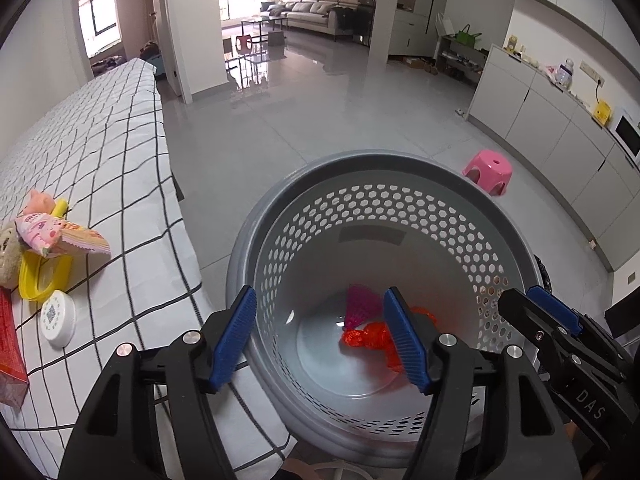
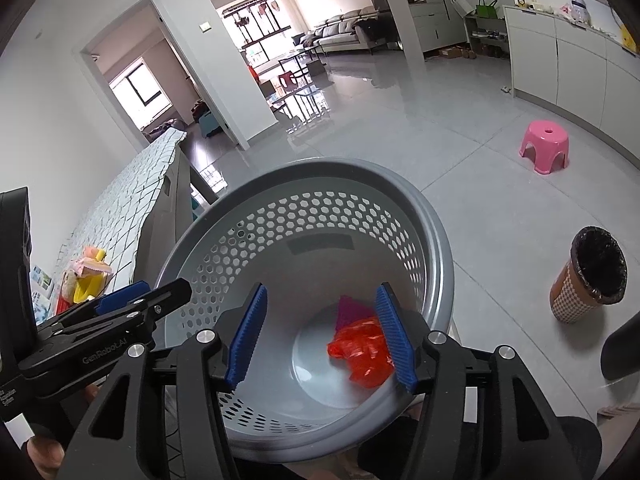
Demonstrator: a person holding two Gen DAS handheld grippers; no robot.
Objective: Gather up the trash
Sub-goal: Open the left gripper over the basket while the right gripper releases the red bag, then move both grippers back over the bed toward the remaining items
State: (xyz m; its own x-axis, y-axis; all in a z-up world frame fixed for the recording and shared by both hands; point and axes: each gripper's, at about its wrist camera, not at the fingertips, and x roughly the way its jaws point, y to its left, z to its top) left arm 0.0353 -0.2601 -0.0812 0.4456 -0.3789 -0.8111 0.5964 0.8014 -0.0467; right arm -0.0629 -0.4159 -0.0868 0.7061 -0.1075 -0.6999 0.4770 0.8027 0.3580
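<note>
Red crinkled plastic wrapper (image 1: pixel 370 338) lies on the floor of the grey perforated basket (image 1: pixel 400 216), touching a magenta wrapper (image 1: pixel 360 304) behind it. Both grippers hang over the rim: left gripper (image 1: pixel 320 340) with jaws spread wide and holding nothing, right gripper (image 2: pixel 320 336) likewise parted and bare. Off to the left, the checked tablecloth (image 1: pixel 120 128) carries more litter — a pink snack packet (image 1: pixel 44 232), a yellow ring (image 1: pixel 42 276), a white cap (image 1: pixel 58 318). A pink stool (image 2: pixel 545 146) sits well apart.
</note>
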